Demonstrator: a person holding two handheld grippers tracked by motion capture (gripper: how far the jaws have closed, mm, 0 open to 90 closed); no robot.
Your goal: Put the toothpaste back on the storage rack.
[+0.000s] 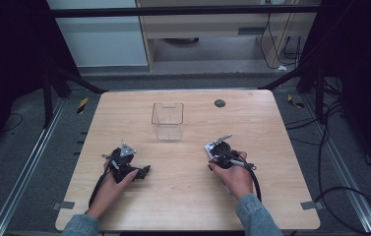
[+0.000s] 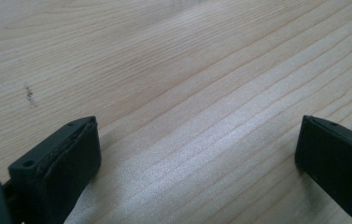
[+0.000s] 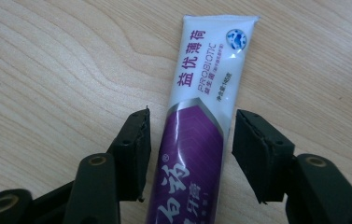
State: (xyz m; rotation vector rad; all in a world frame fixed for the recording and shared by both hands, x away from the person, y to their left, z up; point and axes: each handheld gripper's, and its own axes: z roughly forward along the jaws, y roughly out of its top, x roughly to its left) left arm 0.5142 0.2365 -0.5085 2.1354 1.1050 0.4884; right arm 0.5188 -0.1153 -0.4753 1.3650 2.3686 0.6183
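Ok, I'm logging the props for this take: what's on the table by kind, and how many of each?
Grippers: 2, left and right
Clear box: 1
Toothpaste tube: 1, lying between the right gripper's open jaws
Black disc near the far edge: 1, too small to identify
Total: 5

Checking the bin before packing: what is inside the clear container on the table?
Through the clear container only its own walls and the wooden table beneath show; it looks empty. The toothpaste tube lies outside it, on the table between the open right claw jaws.
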